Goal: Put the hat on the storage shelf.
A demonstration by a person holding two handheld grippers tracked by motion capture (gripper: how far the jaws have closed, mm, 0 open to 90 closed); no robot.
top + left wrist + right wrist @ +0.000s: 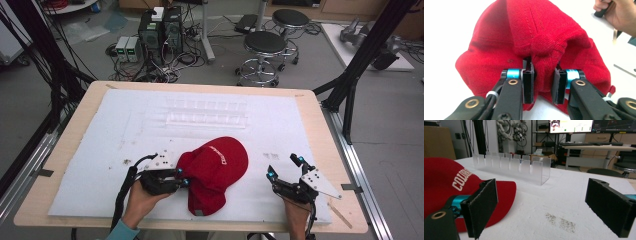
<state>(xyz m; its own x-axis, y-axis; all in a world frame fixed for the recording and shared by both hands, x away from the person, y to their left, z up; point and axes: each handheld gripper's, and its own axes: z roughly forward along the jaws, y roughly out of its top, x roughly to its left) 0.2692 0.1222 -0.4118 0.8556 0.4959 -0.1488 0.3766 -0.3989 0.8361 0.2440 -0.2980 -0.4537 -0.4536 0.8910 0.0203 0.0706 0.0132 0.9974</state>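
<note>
Red cap (pixel 215 167) lies near the front edge of the white foam sheet (pixel 100 150), and the left gripper (pixel 181 179) has a fold of its crown cloth pinched between its narrowly parted jaws; the left gripper view shows fabric bunched up just under the top button. That grip at the side of the crown looks meant for lifting or dragging the cap by soft cloth instead of the stiff brim. The right gripper (pixel 285 166) rests on the foam to the cap's right, near it but apart, jaws spread wide and holding nothing, perhaps ready to take the brim. Farther back stands a clear plastic rack (pixel 207 112), well away from both.
</note>
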